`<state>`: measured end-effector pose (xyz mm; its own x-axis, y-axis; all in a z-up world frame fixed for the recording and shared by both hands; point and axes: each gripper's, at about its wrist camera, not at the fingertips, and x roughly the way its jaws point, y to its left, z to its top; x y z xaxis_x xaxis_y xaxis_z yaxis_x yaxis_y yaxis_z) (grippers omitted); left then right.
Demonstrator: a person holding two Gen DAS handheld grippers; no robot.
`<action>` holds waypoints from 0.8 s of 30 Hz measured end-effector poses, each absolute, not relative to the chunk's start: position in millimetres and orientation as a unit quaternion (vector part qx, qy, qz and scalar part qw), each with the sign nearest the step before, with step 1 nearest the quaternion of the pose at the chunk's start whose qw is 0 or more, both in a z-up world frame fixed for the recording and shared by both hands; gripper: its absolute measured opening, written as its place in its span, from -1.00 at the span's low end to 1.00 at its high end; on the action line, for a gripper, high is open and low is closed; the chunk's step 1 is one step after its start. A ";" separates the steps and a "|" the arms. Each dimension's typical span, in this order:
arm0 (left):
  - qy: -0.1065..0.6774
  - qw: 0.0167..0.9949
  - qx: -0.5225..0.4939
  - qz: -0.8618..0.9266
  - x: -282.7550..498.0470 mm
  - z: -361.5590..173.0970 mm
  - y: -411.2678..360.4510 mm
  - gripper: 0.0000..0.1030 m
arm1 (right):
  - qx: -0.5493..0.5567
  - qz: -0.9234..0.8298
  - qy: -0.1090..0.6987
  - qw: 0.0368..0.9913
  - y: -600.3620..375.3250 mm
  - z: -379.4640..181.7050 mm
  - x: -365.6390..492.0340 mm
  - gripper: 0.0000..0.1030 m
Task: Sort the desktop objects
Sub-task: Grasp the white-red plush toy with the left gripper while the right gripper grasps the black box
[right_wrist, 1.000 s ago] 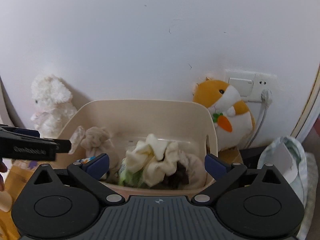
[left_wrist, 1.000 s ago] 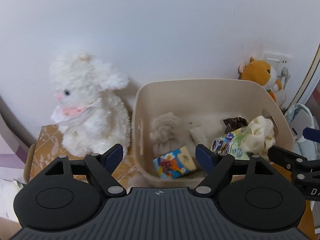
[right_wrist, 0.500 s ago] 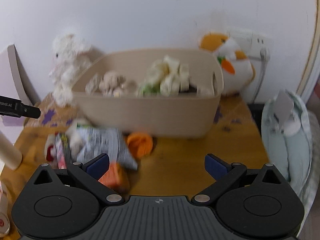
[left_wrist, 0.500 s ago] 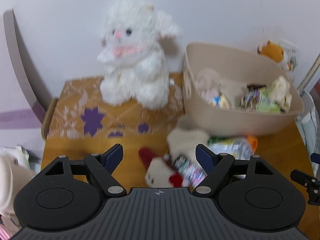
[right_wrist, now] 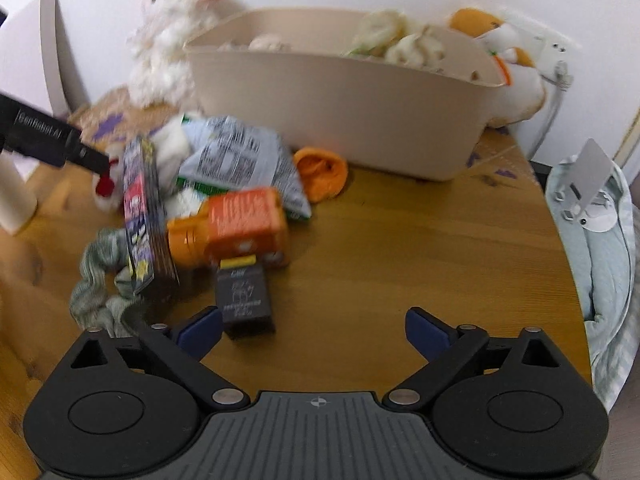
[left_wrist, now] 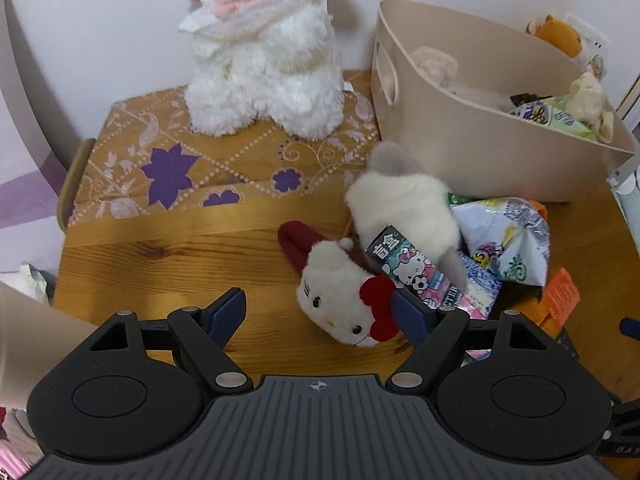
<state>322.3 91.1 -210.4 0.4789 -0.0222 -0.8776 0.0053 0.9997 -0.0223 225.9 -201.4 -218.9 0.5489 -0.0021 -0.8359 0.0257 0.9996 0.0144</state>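
Note:
A beige bin (left_wrist: 472,128) (right_wrist: 340,92) holds several soft toys and snack packs. In front of it lies a pile: a Hello Kitty plush (left_wrist: 340,300), a white-and-grey plush (left_wrist: 404,204), a Hello Kitty box (left_wrist: 416,276) (right_wrist: 142,208), a silver snack bag (left_wrist: 508,240) (right_wrist: 240,160), an orange pack (right_wrist: 244,224), an orange sock (right_wrist: 324,172), a dark small box (right_wrist: 244,300) and a grey-green scrunchie (right_wrist: 94,280). My left gripper (left_wrist: 318,316) is open and empty, close above the Hello Kitty plush. My right gripper (right_wrist: 312,330) is open and empty, with the dark box by its left finger.
A large white rabbit plush (left_wrist: 260,48) sits on a patterned mat (left_wrist: 192,168) at the back left. An orange hamster plush (right_wrist: 504,52) leans by a wall socket behind the bin. A pale blue cushion (right_wrist: 600,248) lies off the table's right edge.
Both grippers have tilted down and dropped from above the bin toward the pile on the table. Both stay open and empty.

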 end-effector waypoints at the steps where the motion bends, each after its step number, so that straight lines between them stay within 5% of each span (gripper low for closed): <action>1: 0.511 0.859 -0.016 -0.012 324.1 -213.0 91.7 0.58 | 0.011 -0.005 0.475 0.880 -199.7 -220.4 227.2 0.87; 16: 0.533 0.843 -0.069 -0.011 357.4 -246.5 84.6 0.64 | 0.030 0.018 0.495 0.868 -184.0 -233.6 254.1 0.43; 22: 0.536 0.840 -0.081 -0.007 360.6 -250.0 84.9 0.23 | 0.072 0.009 0.493 0.867 -188.4 -235.1 253.8 -0.07; 24: 0.536 0.841 -0.079 -0.011 358.9 -249.9 84.0 0.17 | 0.071 0.012 0.494 0.866 -188.8 -234.9 253.8 -0.08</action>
